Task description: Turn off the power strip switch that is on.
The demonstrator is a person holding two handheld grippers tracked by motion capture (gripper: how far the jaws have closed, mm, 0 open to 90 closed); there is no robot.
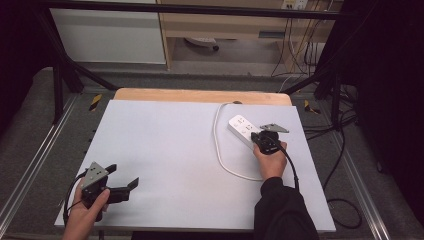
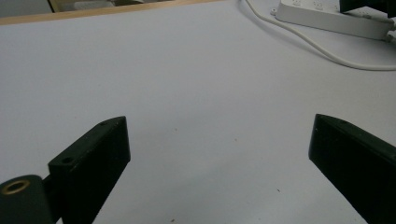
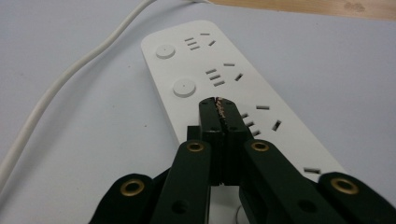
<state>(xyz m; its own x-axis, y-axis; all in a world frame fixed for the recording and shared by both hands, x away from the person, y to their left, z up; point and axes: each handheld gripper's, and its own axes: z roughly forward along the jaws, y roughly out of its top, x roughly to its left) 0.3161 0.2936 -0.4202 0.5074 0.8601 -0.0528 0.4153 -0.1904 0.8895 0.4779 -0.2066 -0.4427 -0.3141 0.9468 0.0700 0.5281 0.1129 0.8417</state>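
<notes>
Right claw (image 3: 222,105) pressed fully shut, nothing caught between the jaws, tips resting down on the white power strip (image 3: 219,70) at about its third round button from the far end. Two more round buttons (image 3: 184,87) just beyond the tips, rows of socket slots to their right. Tips probably touching the hidden button, though contact itself lost under the black jaws. White cord (image 1: 220,150) leaving the strip's far end, then curving back past the claw on its left side and ending near the wrist. From above, same claw (image 1: 264,141) sitting on the near end of the strip (image 1: 239,125), held by a hand in a dark sleeve.

Left claw (image 2: 219,144) spread wide, empty, only bare white tabletop (image 2: 187,84) between the jaws. Well apart from the strip, low over the table's near left corner (image 1: 122,182).
</notes>
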